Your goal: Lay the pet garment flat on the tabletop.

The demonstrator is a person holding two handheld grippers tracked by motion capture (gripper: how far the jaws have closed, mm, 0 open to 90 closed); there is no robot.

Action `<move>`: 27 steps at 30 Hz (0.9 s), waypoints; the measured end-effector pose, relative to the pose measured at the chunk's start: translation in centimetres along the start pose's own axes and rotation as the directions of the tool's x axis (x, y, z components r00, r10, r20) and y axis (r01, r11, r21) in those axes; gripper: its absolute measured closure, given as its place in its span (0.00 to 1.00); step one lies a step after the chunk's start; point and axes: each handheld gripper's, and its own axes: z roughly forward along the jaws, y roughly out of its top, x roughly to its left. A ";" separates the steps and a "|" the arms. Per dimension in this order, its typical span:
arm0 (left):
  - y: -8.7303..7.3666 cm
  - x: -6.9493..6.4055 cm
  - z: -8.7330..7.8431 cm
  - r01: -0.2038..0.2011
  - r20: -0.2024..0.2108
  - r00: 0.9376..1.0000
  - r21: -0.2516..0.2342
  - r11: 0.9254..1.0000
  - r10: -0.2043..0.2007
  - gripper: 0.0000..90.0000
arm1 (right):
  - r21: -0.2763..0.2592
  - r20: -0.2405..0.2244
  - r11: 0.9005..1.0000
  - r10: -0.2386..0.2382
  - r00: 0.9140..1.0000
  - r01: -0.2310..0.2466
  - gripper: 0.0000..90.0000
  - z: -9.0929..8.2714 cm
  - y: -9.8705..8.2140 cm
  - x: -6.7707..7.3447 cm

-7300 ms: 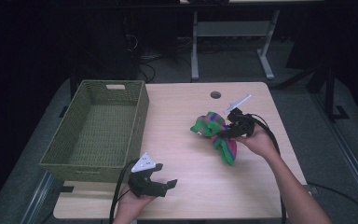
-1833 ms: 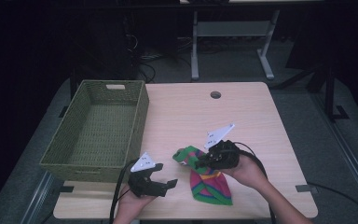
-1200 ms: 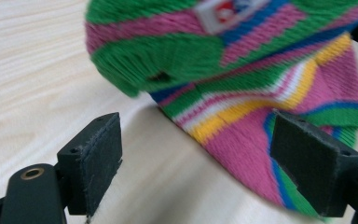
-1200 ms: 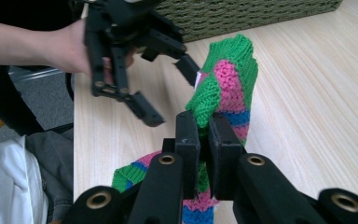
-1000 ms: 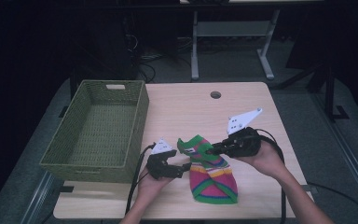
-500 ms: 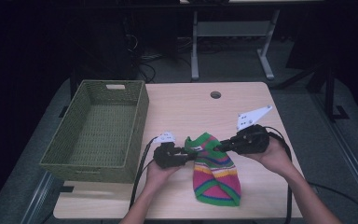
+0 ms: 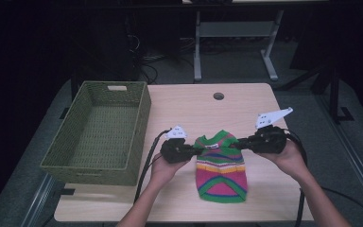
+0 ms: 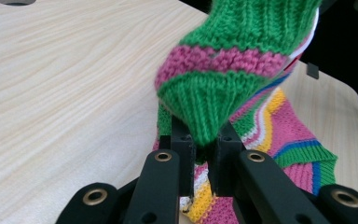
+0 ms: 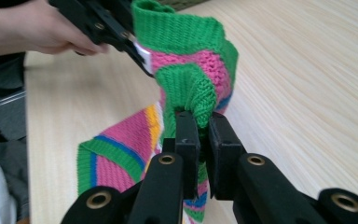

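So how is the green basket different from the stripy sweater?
The green basket is stiff, woven, one colour, and sits alone on the table. The stripy sweater is soft, knitted, many-coloured, and pinched at each shoulder by the left tool and right tool. Both have green.

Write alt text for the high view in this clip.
Two hand-held grippers hold a striped knit sweater by its shoulders over a wooden table, left claw and right claw each shut on one side. An empty green woven basket sits at the left.
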 end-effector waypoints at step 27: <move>1.2 3.6 2.9 0.127 -0.228 0.968 0.067 0.990 -0.109 0.57 | 0.037 0.216 0.990 0.126 0.968 -0.137 0.66 5.0 -0.2 -4.1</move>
